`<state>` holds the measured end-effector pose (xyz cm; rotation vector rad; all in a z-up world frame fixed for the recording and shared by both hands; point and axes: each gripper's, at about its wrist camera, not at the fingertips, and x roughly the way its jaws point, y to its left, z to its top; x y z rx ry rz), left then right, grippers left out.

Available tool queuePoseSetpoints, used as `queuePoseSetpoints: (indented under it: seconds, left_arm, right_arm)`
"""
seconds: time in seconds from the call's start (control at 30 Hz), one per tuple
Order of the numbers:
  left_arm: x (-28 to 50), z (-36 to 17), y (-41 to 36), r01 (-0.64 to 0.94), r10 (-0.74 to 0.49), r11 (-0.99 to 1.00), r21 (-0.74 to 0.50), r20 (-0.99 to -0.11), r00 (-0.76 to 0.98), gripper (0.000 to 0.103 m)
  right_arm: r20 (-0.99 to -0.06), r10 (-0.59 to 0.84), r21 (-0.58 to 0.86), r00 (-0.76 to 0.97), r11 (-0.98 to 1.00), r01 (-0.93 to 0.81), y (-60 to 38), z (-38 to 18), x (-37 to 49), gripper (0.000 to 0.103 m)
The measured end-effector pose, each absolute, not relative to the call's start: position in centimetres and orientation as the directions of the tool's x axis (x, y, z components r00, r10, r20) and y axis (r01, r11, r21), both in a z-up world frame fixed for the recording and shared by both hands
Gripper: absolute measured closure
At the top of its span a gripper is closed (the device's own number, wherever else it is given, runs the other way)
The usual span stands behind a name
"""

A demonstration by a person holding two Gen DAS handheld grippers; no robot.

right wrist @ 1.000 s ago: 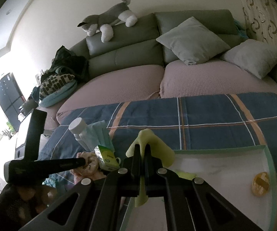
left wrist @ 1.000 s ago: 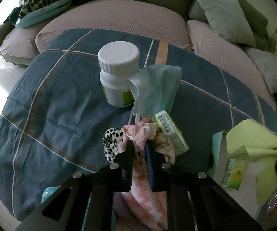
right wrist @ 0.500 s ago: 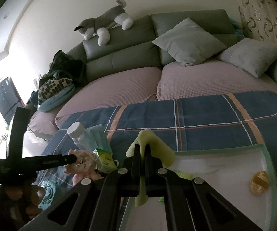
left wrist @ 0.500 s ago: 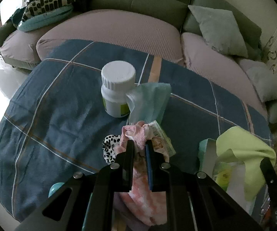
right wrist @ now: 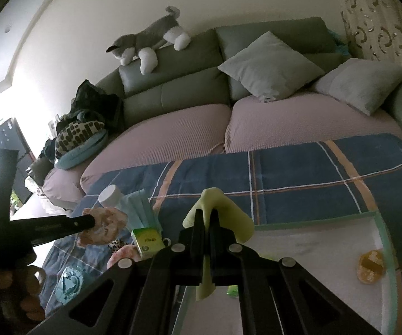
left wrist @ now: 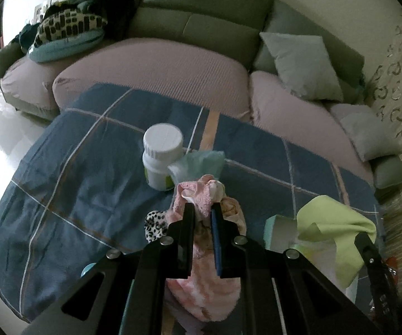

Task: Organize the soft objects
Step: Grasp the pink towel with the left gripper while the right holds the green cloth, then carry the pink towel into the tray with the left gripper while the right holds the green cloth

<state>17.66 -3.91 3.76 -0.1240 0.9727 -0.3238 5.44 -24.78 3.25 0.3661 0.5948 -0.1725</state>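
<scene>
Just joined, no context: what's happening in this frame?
A person is sorting soft items with two handheld grippers. The left gripper is shut on a pink fuzzy cloth, lifted above the blue plaid blanket beside a white bottle. The right gripper is shut on a yellow-green cloth, over a white tray.

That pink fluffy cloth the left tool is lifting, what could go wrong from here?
1. The pink cloth hangs right beside the white bottle and the blue face mask; its trailing end might drag or topple them.
2. The left gripper pinches only one fold, so the cloth might slip out.
3. The green cloth in the right gripper droops over the tray's rim and could snag there.
</scene>
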Motion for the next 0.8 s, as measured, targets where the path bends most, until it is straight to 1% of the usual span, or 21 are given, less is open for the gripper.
queuePoseSetpoints:
  seconds: [0.17,0.37,0.5,0.63,0.8]
  left_arm:
    - [16.4,5.4,-4.8,0.26,-0.359,0.932,-0.253,-0.751,0.554,0.091]
    - [15.2,6.0,-8.0,0.346,-0.403,0.906,-0.243,-0.74,0.539,0.091]
    - [14.3,5.6,-11.0,0.413,-0.422,0.885,-0.216,-0.747,0.514,0.091]
    - [13.1,4.6,-14.2,0.482,-0.428,0.858,-0.177,-0.766,0.48,0.091]
    - [12.7,2.3,-17.2,0.526,-0.407,0.838,-0.144,-0.808,0.427,0.091]
  right_arm:
    - [-0.539,-0.102,0.276,0.836,0.916,0.29,-26.0,4.8,3.9,0.1]
    - [-0.518,-0.229,0.242,0.824,0.885,0.398,-29.0,6.3,1.5,0.1]
    - [-0.534,-0.29,0.253,0.794,0.841,0.478,-32.0,6.4,-0.1,0.1]
    - [-0.581,-0.34,0.249,0.74,0.791,0.559,-34.8,5.6,-1.2,0.1]
    - [-0.642,-0.33,0.267,0.692,0.75,0.605,-37.4,4.1,-1.7,0.1]
